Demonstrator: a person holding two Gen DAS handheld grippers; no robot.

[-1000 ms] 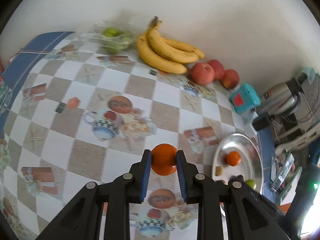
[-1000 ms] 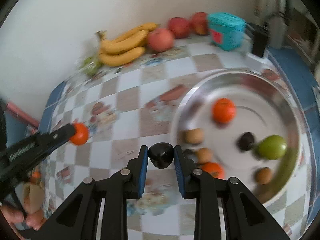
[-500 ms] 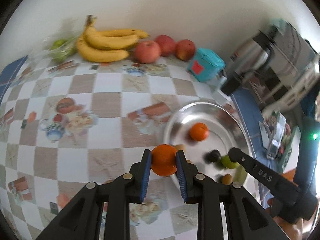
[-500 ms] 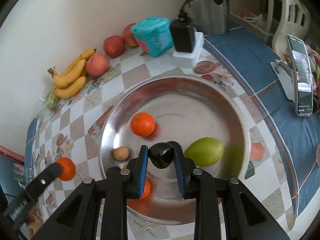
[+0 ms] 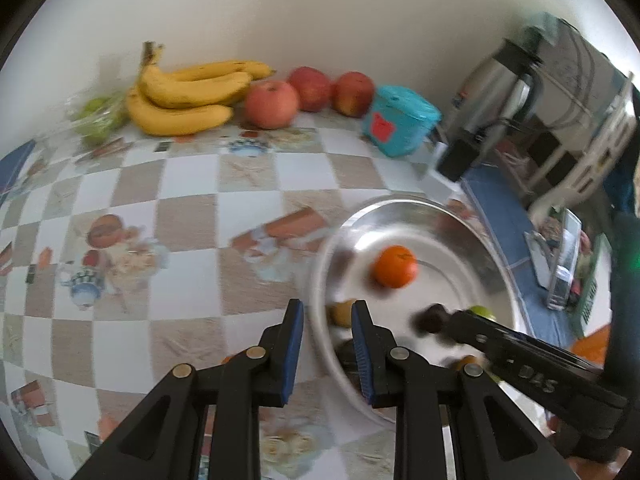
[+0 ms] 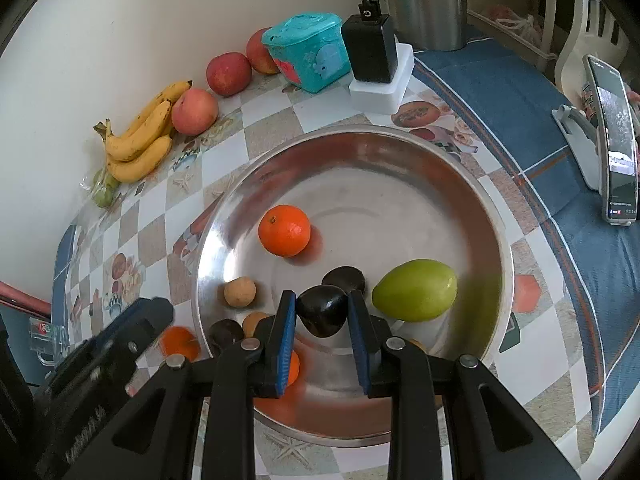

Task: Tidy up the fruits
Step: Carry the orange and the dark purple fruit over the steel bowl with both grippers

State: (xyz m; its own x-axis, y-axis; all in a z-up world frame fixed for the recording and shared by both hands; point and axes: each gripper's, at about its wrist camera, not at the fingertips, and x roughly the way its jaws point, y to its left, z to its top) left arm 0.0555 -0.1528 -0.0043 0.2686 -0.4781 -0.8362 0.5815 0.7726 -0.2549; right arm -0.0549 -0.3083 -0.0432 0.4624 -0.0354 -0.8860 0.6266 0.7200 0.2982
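**Right gripper clamps dark fruit over tray; left gripper holds nothing**

- Held dark fruit [image 6: 322, 312]: glossy, near-black, rounded with a blunt point. Pinched between the blue pads of the right gripper [image 6: 322, 296], which pitches steeply down over the tray's 6 o'clock sector.
- Tray [image 6: 486, 200]: round, shallow, brushed steel, reflective.
- In the tray:
  - matte mandarin [image 6: 284, 231] at 10 o'clock
  - smooth green oval fruit [image 6: 414, 290] at 4 o'clock
  - second dark fruit [image 6: 343, 278] just behind the held one
  - tan round fruit [image 6: 239, 291] at 9 o'clock
  - more small fruit at 7 o'clock, partly hidden by the fingers
- Left gripper [image 5: 327, 304]: also angled down, at the tray's 8 o'clock rim. Its fingers stand slightly apart with nothing between them.
- A blurred orange [image 6: 178, 342] sits just below the left gripper's tip, outside the rim. Contact unclear.
- Table: glossy checkered tablecloth [image 6: 276, 126] with printed teapots and a blue border.
- Along the cream wall at 10 to 12 o'clock:
  - bananas [image 6: 140, 144]
  - three red apples [image 6: 195, 111]
  - teal plastic box [image 6: 306, 56]
  - black charger [image 6: 370, 54] on a white block
  - steel kettle [image 6: 424, 4]
- Phone on stand [image 6: 614, 140] at 2 o'clock.
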